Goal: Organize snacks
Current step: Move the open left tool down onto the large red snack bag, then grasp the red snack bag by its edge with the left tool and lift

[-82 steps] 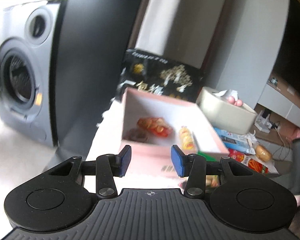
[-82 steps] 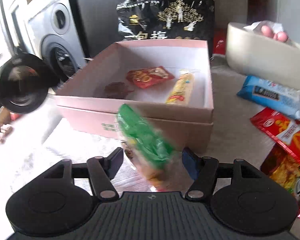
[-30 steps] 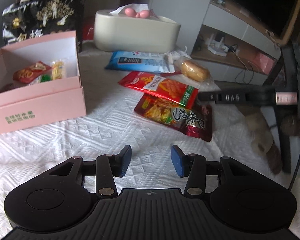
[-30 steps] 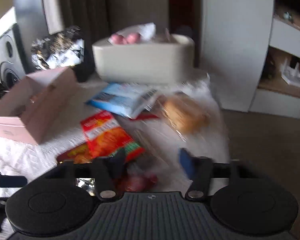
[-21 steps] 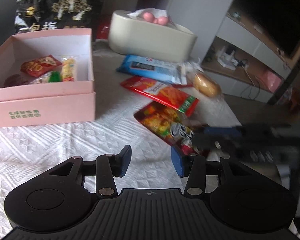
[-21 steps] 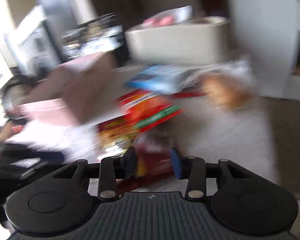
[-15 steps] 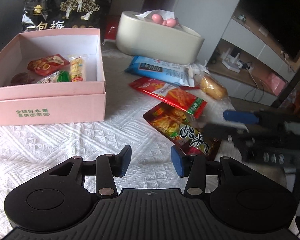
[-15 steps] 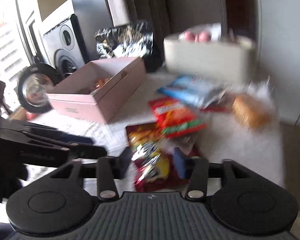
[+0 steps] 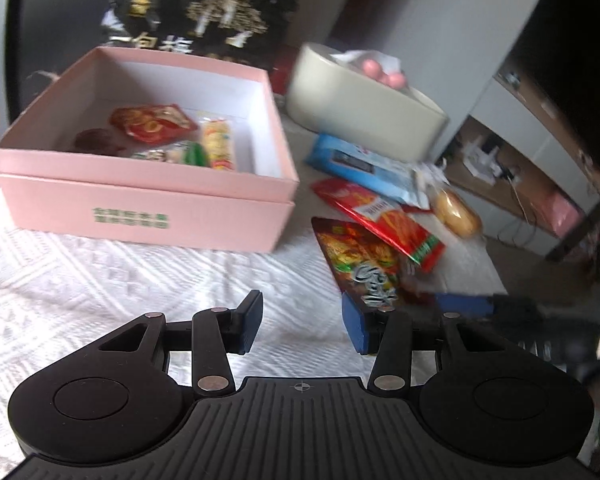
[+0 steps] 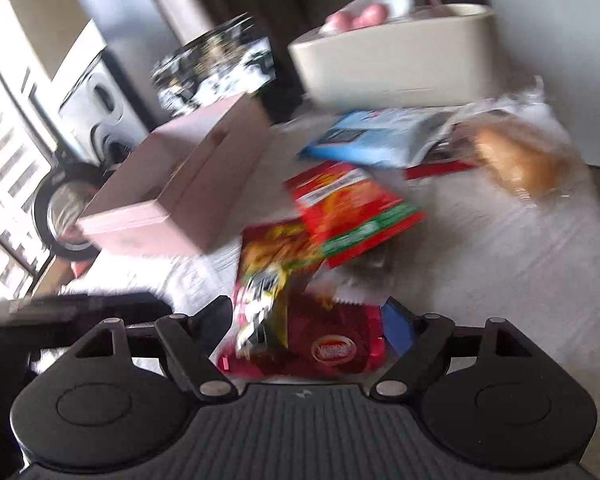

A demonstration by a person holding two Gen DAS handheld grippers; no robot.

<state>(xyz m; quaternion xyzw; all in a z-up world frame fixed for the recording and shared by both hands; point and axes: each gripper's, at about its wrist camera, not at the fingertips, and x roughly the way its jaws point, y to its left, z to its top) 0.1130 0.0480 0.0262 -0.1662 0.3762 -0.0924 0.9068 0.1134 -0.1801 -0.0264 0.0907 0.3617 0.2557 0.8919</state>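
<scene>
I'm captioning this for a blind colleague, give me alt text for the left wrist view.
An open pink box holding a few small snack packets sits on a white quilted cloth. To its right lie loose red packets, a blue packet and a bun. The left gripper, empty, fills the foreground.

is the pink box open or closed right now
Open. The pink box has no lid on top; its white inside shows, with a red packet and a yellow snack bar lying inside.
</scene>
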